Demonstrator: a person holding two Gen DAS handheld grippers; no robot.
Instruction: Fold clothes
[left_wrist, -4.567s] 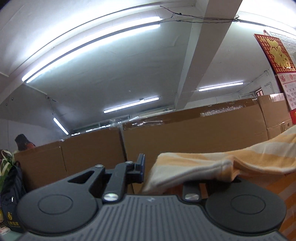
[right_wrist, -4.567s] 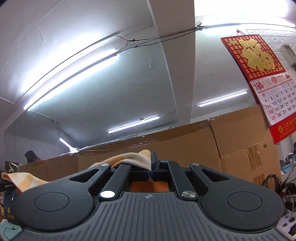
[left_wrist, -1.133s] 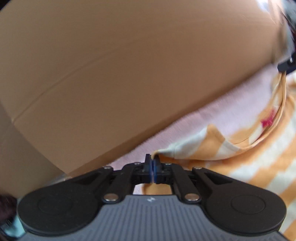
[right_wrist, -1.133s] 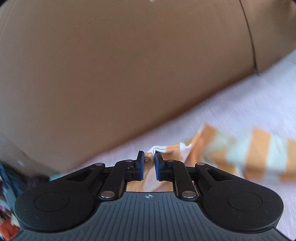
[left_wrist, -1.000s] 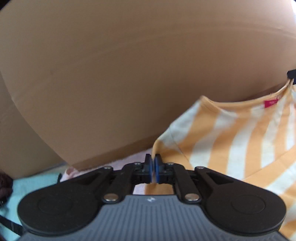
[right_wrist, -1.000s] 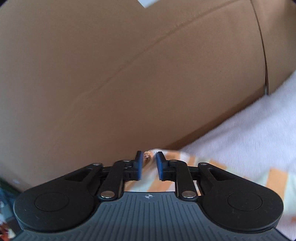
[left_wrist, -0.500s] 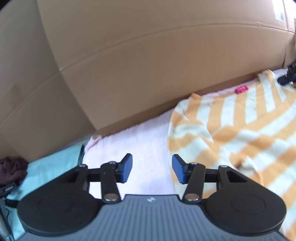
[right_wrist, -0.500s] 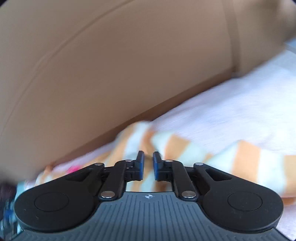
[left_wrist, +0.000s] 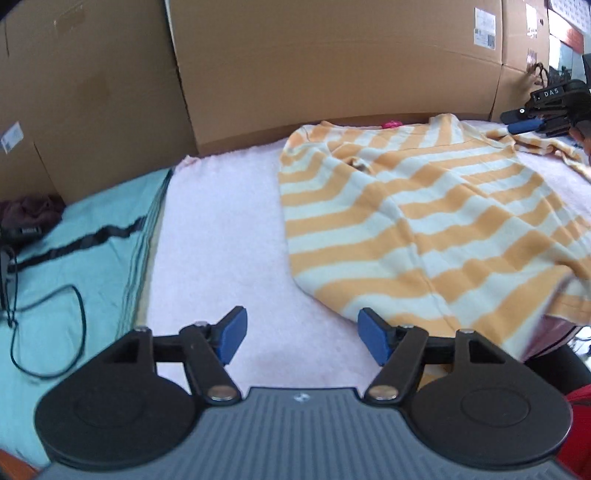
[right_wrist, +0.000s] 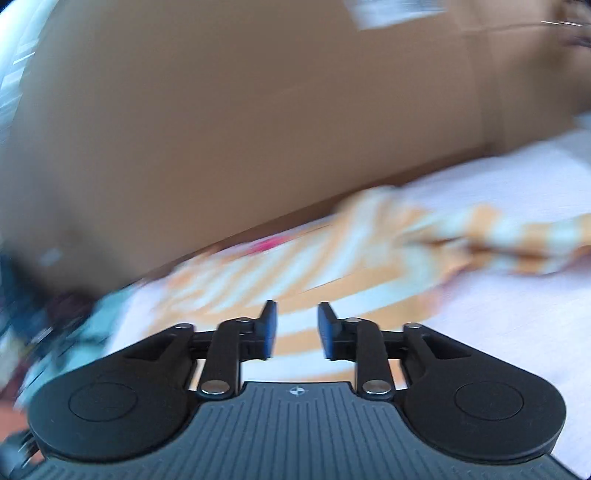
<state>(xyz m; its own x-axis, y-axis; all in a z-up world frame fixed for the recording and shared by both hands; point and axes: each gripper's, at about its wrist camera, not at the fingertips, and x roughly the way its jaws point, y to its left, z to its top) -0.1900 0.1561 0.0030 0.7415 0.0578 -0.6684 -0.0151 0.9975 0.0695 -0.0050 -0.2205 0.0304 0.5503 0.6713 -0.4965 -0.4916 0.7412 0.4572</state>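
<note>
Fingers (left_wrist: 373, 339) spread apart, striped shirt (left_wrist: 424, 221) flat just beyond them

Big brown cardboard boxes (left_wrist: 332, 62) stand in a row at the back, with small white labels (left_wrist: 484, 22) stuck on them. A soft pink towel (left_wrist: 221, 236) covers the bench. Beside it lies a light blue cloth (left_wrist: 92, 258). A thin black cord (left_wrist: 48, 332) curls on the blue cloth, and a black strap (left_wrist: 92, 238) lies across it. A dark red bundle (left_wrist: 29, 210) sits in the far corner.
</note>
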